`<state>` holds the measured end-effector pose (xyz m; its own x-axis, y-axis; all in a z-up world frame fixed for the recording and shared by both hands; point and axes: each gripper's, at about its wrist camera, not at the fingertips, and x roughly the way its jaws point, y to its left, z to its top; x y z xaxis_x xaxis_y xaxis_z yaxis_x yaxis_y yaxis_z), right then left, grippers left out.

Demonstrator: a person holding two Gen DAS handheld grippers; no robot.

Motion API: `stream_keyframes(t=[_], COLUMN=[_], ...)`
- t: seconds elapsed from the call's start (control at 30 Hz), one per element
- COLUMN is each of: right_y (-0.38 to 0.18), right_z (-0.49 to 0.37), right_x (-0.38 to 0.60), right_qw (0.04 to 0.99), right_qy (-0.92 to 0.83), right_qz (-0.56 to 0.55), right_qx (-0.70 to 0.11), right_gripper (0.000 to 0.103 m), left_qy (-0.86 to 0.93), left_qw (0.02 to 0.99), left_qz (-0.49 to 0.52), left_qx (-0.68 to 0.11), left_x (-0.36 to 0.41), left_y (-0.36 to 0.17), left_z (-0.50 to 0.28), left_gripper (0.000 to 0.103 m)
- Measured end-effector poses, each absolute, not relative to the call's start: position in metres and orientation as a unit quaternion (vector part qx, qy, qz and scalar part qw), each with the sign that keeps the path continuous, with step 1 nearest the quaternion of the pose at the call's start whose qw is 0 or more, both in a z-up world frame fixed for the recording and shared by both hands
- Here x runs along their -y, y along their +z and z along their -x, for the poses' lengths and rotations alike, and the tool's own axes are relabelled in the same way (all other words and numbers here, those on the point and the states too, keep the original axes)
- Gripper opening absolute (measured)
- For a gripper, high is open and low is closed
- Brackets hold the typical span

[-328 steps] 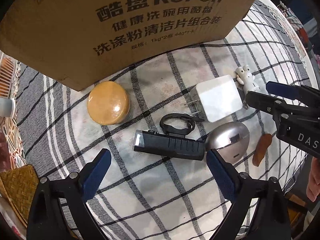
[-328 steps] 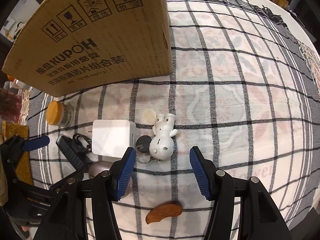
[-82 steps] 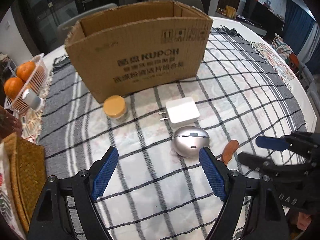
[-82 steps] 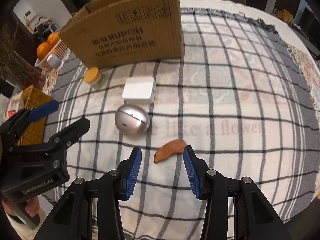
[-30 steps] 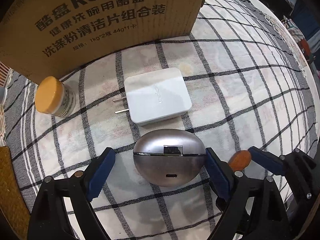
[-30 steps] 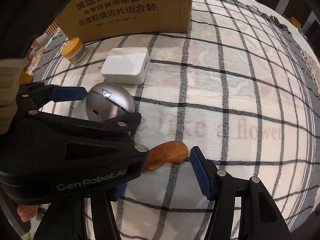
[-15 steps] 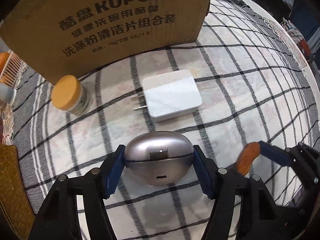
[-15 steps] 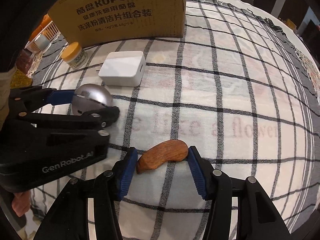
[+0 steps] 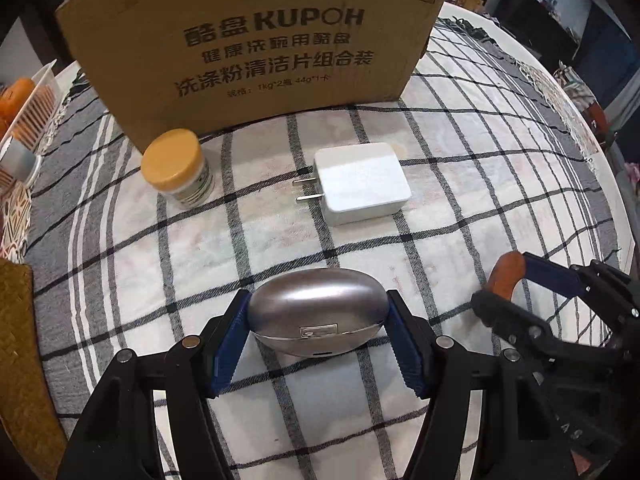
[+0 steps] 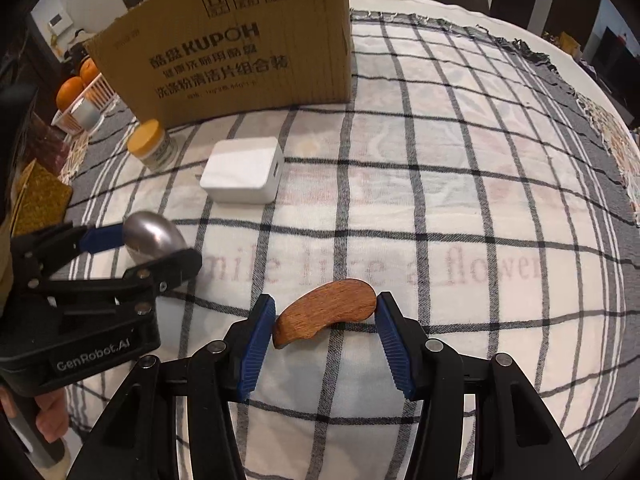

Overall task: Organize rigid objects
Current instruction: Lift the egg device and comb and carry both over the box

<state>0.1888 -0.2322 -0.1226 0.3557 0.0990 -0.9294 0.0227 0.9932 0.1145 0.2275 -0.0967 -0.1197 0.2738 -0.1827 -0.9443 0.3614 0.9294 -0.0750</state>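
Observation:
My left gripper (image 9: 318, 330) is shut on a silver egg-shaped case (image 9: 318, 320), held a little above the checked cloth; it also shows in the right wrist view (image 10: 150, 240). My right gripper (image 10: 326, 324) is shut on a curved brown wooden piece (image 10: 326, 314), also seen in the left wrist view (image 9: 506, 274). A white charger (image 9: 362, 182) and a small jar with a yellow lid (image 9: 176, 166) rest on the cloth in front of a cardboard box (image 9: 260, 40).
A basket with oranges (image 10: 74, 88) stands at the far left. A woven mat (image 9: 20, 340) lies at the left table edge. The round table's edge (image 9: 616, 184) curves along the right.
Both grippers have closed on their objects and lifted them slightly. Much earlier, the black torch, strap, and white figurine keyring left the cloth.

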Motion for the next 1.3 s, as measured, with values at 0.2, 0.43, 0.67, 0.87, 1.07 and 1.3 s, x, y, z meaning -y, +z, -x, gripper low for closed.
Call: stream_keyframes(t=[0.2, 0.43, 0.67, 0.87, 1.07, 1.3], right_y=[-0.112, -0.097, -0.073, -0.059, -0.043, -0.025], right_z=[-0.189, -0.189, -0.193, -0.198, -0.201, -0.208], right_x=[0.233, 0.229, 0.224, 0.22, 0.216, 0.213], right_qw=[0.829, 0.84, 0.858, 0.868, 0.879, 0.891], right_qy=[0.022, 0.023, 0.026, 0.03, 0.035, 0.039], right_qz=[-0.064, -0.079, -0.079, -0.08, -0.081, -0.081], right_qx=[-0.555, -0.536, -0.506, -0.489, -0.469, -0.446], right_gripper=[0.053, 0.053, 0.053, 0.053, 0.053, 0.053], left_qy=[-0.16, -0.161, -0.156, -0.152, -0.151, -0.149], left_qw=[0.809, 0.823, 0.841, 0.854, 0.864, 0.875], left_qz=[-0.068, -0.048, -0.034, -0.027, -0.021, -0.017], left_qx=[-0.561, -0.542, -0.517, -0.498, -0.48, -0.46], left_x=[0.086, 0.082, 0.072, 0.065, 0.06, 0.055], left_y=[-0.106, -0.089, -0.064, -0.047, -0.031, -0.013], left_z=[-0.221, -0.219, -0.218, -0.22, -0.223, -0.228], left_gripper=[0.065, 0.065, 0.065, 0.065, 0.065, 0.065])
